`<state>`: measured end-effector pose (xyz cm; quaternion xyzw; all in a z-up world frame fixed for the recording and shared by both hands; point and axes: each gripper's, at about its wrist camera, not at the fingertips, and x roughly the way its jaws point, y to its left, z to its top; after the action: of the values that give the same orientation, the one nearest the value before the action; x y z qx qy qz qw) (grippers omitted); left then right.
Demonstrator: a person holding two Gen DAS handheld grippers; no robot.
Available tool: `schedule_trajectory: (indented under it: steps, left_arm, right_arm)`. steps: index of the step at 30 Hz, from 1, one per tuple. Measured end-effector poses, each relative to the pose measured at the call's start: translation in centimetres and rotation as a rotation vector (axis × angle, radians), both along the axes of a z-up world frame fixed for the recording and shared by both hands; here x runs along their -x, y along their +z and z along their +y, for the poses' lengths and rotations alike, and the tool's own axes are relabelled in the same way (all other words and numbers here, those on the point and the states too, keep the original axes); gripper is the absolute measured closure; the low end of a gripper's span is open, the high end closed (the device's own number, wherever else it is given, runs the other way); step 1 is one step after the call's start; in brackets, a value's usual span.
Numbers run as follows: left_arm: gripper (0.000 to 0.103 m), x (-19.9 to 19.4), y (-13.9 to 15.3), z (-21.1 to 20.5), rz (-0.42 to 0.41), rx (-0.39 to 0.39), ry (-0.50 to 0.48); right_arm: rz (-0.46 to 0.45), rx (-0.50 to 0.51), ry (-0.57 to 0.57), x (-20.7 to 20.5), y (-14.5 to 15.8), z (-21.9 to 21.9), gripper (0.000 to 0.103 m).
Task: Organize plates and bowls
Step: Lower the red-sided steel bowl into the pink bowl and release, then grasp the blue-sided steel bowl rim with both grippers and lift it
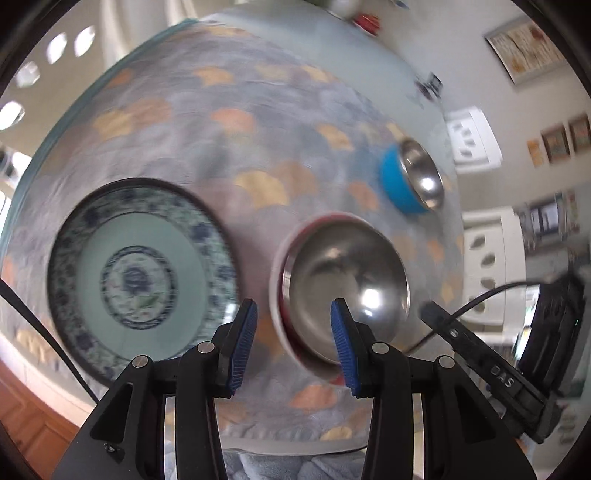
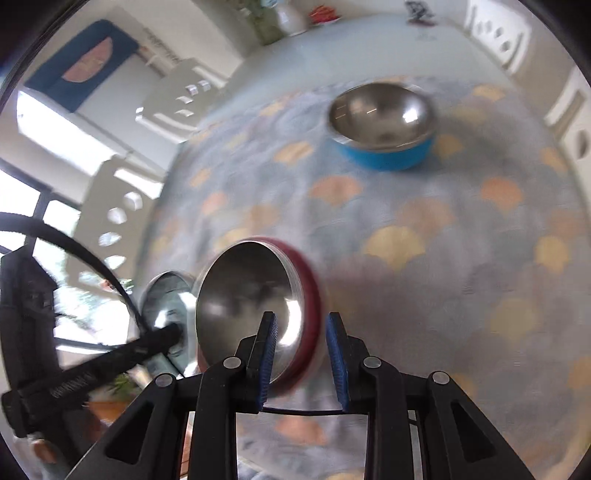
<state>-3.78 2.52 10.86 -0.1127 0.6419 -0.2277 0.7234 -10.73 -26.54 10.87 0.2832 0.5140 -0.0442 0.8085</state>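
A steel bowl with a red outside [image 1: 343,280] sits on the patterned tablecloth just ahead of my left gripper [image 1: 293,341], which is open and empty above its near rim. A blue-and-white patterned plate [image 1: 140,277] lies to the bowl's left. A steel bowl with a blue outside [image 1: 413,177] stands farther right. In the right wrist view the red bowl [image 2: 255,306] is close ahead-left of my open, empty right gripper [image 2: 301,354]; its rim lies between the fingers. The blue bowl [image 2: 384,125] stands farther off. The plate [image 2: 166,310] shows partly behind the red bowl.
The table has a blue-grey cloth with orange shell shapes [image 1: 258,147]. White chairs [image 1: 487,266] stand around the table. A vase and small red items [image 2: 295,16] are at its far end. The other gripper's body and cable [image 1: 517,362] show at the right.
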Motion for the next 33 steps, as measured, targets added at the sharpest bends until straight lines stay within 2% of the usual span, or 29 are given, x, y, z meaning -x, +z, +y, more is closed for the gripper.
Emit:
schedule_trajectory:
  steps: [2, 7, 12, 16, 19, 23, 27, 29, 33]
  left_arm:
    - [0.066, -0.3, -0.1, 1.5, 0.005, 0.008, 0.047]
    - [0.066, -0.9, -0.4, 4.0, 0.012, 0.008, 0.126]
    - [0.066, -1.5, -0.9, 5.0, 0.03, 0.004, 0.161]
    - [0.066, -1.8, -1.1, 4.5, 0.041, 0.01, 0.173]
    - [0.066, -1.8, -1.0, 4.3, 0.036, -0.001, 0.182]
    - [0.065, -2.2, -1.2, 4.7, 0.041, -0.018, 0.216]
    - [0.065, -2.4, -1.8, 4.9, 0.061, -0.045, 0.251]
    - [0.066, -2.6, -2.0, 4.8, 0.067, -0.053, 0.262]
    - [0.065, -2.7, -2.3, 4.2, 0.078, -0.064, 0.264]
  right_arm:
    - [-0.009, -0.046, -0.048, 0.7, -0.1, -1.4, 0.056]
    - [-0.05, -0.086, -0.149, 1.4, 0.6, -5.3, 0.056]
    - [-0.171, -0.038, -0.21, -0.2, 4.1, -10.1, 0.056]
    - [-0.185, 0.037, -0.261, -3.1, 4.9, -13.4, 0.056]
    - [-0.159, 0.052, -0.262, -5.5, 3.6, -14.7, 0.056]
    - [-0.097, 0.021, -0.251, -7.9, -0.3, -15.2, 0.056]
    - [-0.063, -0.118, -0.275, -9.7, -4.6, -16.0, 0.056]
    - [-0.039, -0.156, -0.282, -10.4, -6.0, -16.0, 0.054]
    - [-0.023, -0.139, -0.236, -11.4, -7.0, -15.7, 0.054]
